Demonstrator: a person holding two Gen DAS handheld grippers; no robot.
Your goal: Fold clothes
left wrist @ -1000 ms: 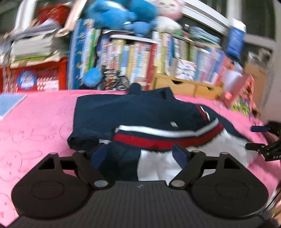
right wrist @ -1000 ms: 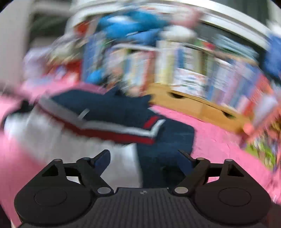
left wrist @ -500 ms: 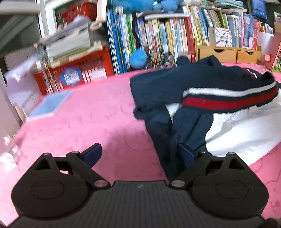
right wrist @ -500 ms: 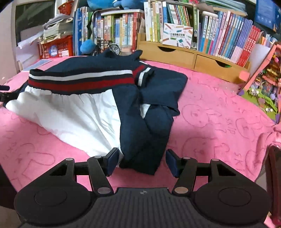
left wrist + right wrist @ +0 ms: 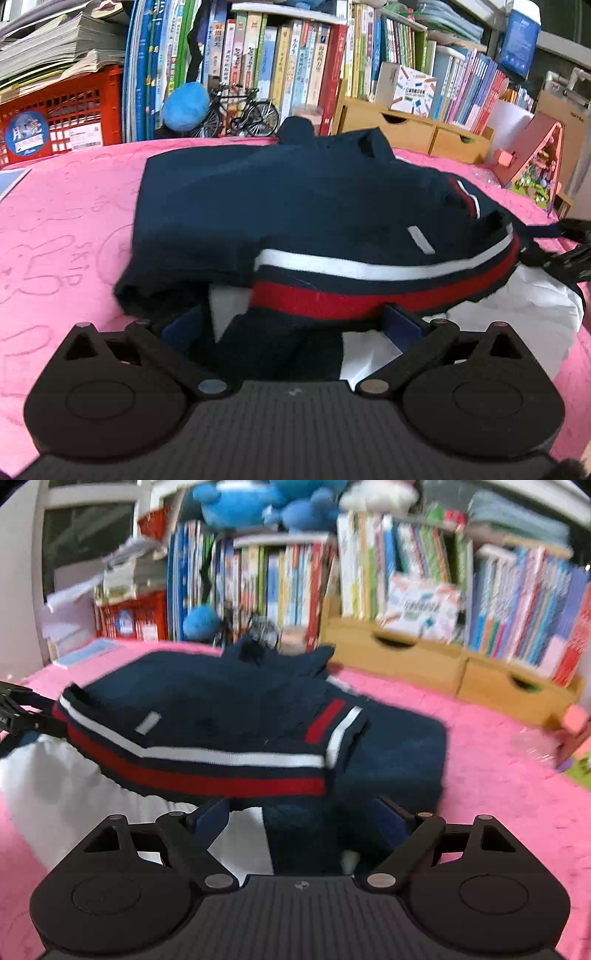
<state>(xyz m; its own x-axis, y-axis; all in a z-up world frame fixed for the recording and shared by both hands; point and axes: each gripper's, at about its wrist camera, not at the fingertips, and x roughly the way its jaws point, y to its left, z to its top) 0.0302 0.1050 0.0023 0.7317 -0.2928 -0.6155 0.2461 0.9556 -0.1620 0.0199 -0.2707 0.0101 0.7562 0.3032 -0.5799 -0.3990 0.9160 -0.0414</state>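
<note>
The shirt (image 5: pixel 303 206), navy on top with a white and a red stripe above a white lower part, lies bunched on the pink blanket (image 5: pixel 66 229) in front of the bookshelf (image 5: pixel 280 62). Half a second ago the left view looked across bare blanket with the shirt off to its right; now the left gripper (image 5: pixel 291 325) sits squarely at the shirt's near edge, fingers spread wide, with the navy sleeve and a fold of white cloth lying loose between them and the red stripe just above their tips. The right gripper (image 5: pixel 299 818) has also closed in: half a second ago its fingers were narrower and stood short of the hem, and now they are spread wider with the navy fold and white cloth between them, nothing pinched. Its view has gone blurred again, as it was a second ago. The upper navy part now overhangs the white part more than before. In the left view the right gripper (image 5: pixel 576 243) shows at the shirt's far right edge; in the right view the left gripper (image 5: pixel 14 709) shows at the far left edge.
</note>
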